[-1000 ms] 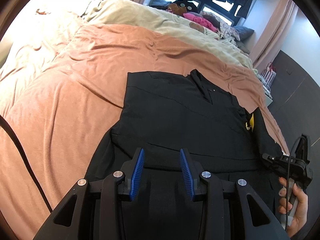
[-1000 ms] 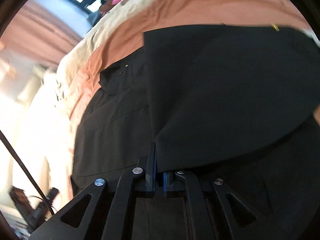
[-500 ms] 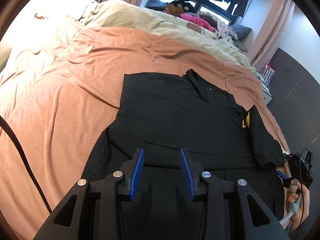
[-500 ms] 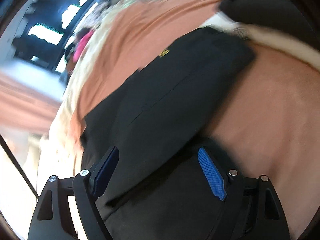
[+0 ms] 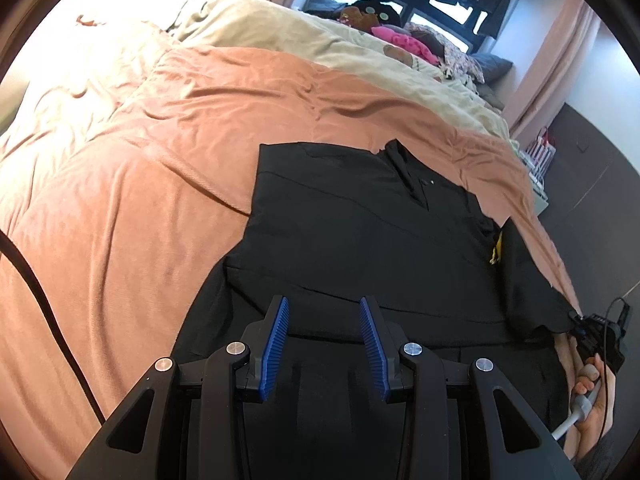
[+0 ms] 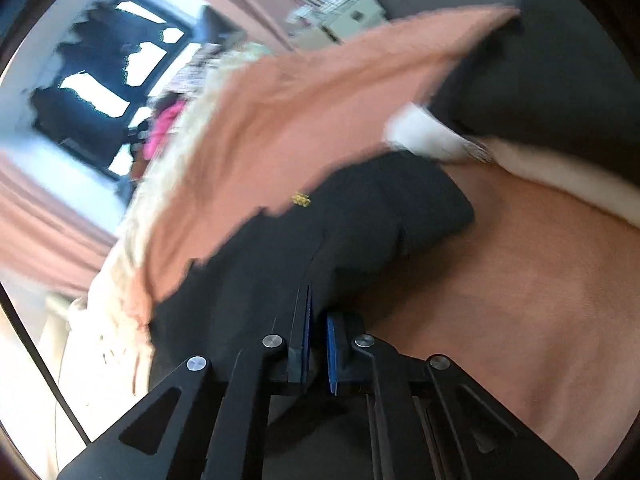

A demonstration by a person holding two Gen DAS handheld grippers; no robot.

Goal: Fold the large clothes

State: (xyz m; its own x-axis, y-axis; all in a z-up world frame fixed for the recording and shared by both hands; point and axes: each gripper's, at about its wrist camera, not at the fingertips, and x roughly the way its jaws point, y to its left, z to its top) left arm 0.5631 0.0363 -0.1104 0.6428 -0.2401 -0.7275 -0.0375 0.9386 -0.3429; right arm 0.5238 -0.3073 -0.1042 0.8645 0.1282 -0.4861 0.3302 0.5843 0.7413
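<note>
A black collared shirt lies flat on the orange bedspread, collar away from me, its left side folded in over the body. My left gripper hovers open over the shirt's lower part, and nothing sits between its blue pads. At the shirt's right edge, a hand holds my right gripper against the short sleeve. In the blurred right wrist view that gripper is shut on the sleeve's hem of the black shirt, near the small yellow logo.
A beige duvet and a heap of pink and patterned clothes lie beyond the bedspread. The bed's right edge drops to a dark floor. A black cable crosses the bedspread at the left.
The right gripper let go of the fold it held, opened wide, swung out to the right edge of the shirt and shut again on the sleeve. The left gripper stayed still.
</note>
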